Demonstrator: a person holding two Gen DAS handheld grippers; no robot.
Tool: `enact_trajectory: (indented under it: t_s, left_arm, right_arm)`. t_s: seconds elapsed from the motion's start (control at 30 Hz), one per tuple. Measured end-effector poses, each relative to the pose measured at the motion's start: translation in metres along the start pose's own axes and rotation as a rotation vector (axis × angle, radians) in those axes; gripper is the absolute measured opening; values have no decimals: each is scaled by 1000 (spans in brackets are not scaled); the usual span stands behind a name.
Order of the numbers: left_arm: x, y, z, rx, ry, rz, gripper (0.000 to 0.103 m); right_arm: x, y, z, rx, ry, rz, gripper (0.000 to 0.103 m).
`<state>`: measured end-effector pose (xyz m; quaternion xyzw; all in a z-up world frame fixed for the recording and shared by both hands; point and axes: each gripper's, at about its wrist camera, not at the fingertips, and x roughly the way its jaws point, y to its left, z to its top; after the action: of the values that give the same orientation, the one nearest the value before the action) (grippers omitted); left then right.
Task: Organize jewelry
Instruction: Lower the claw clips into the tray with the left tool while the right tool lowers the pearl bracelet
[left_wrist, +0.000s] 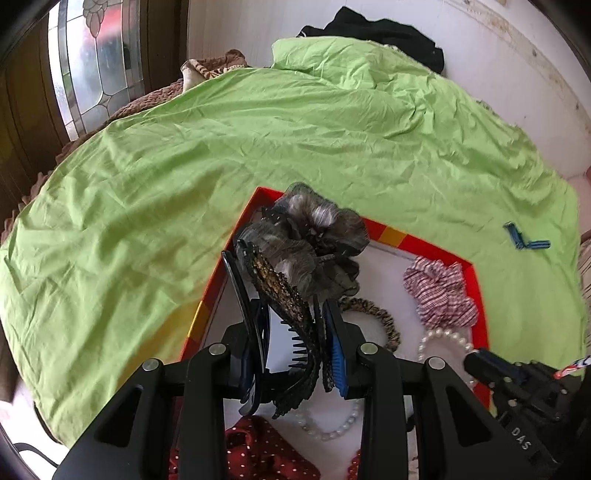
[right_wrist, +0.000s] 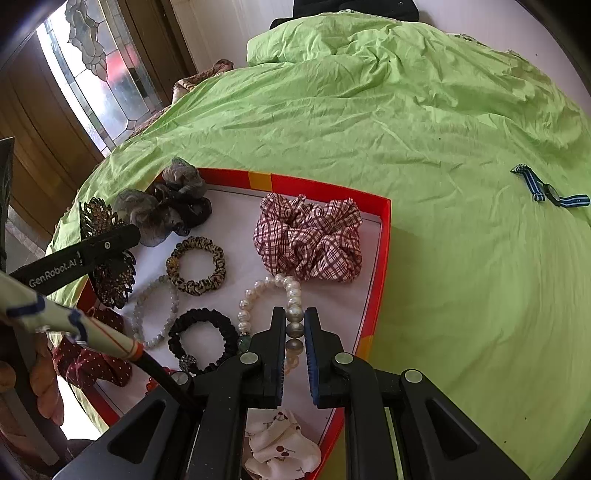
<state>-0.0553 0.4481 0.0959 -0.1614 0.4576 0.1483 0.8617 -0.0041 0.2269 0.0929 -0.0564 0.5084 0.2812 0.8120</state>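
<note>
A red-rimmed box (right_wrist: 325, 186) with a white floor lies on a green bedsheet (right_wrist: 369, 122). My right gripper (right_wrist: 294, 314) is shut on a pearl bracelet (right_wrist: 258, 291), with one grey pearl pinched between the pads. My left gripper (left_wrist: 284, 317) is shut on a black and gold filigree hair claw clip (left_wrist: 280, 291) and holds it over the box's left side. In the right wrist view the clip (right_wrist: 110, 280) shows behind a left finger (right_wrist: 92, 254). A grey sheer scrunchie (left_wrist: 317, 236) lies just beyond the clip.
The box also holds a plaid scrunchie (right_wrist: 310, 240), a leopard scrunchie (right_wrist: 195, 266), a black scrunchie (right_wrist: 203, 339), a clear bead bracelet (right_wrist: 147, 317), a red dotted scrunchie (right_wrist: 92, 362) and a white cherry-print one (right_wrist: 280, 443). A blue striped strap (right_wrist: 550, 192) lies on the sheet to the right.
</note>
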Motion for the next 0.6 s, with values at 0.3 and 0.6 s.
enact_trajectory:
  t_s: [0.3,0.6]
  left_arm:
    - [5,4,-3,16,7,73,32]
    - [6,3,-4,7,7,67,32]
  right_arm:
    - [5,-5,-4,16,11,-23,11]
    - [5,-6,-5,21,12,-27,12]
